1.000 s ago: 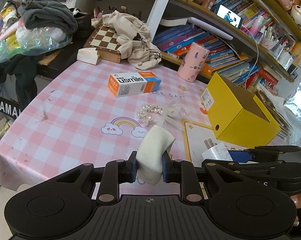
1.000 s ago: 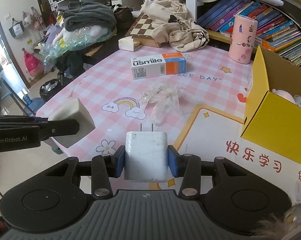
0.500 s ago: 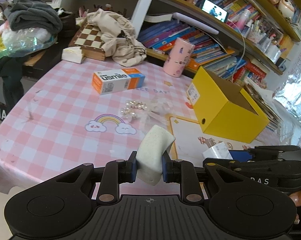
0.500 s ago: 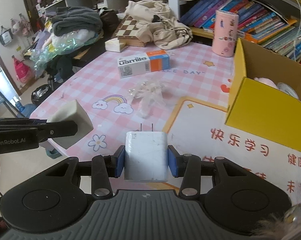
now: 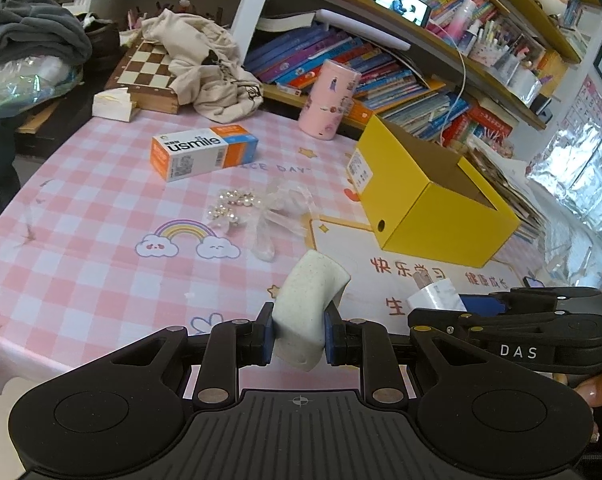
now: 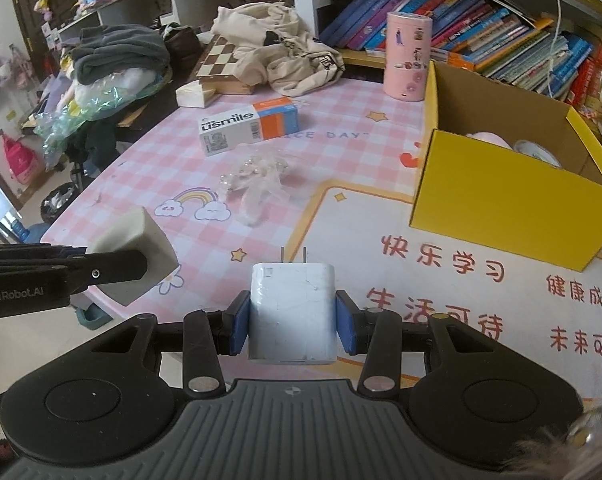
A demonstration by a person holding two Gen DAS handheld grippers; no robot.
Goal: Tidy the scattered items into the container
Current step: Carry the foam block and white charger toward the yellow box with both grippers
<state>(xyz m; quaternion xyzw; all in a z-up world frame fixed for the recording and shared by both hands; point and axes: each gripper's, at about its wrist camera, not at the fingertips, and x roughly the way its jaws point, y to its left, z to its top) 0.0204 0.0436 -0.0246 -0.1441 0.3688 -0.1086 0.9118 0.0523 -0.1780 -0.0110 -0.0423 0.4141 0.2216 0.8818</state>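
Both hand-held grippers loaded: right hand-held gripper clamps charger, left hand-held gripper clamps sponge. Yellow box ahead-right, nearer my right.

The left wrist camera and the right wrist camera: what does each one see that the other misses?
Only the left wrist view shows the lit screen on the shelf and the foil sheet at the far right. Only the right wrist view looks inside the yellow box, where a pale pink item already lies. Both show the left gripper shut on the sponge, the right gripper shut on the charger, and the toothpaste box.
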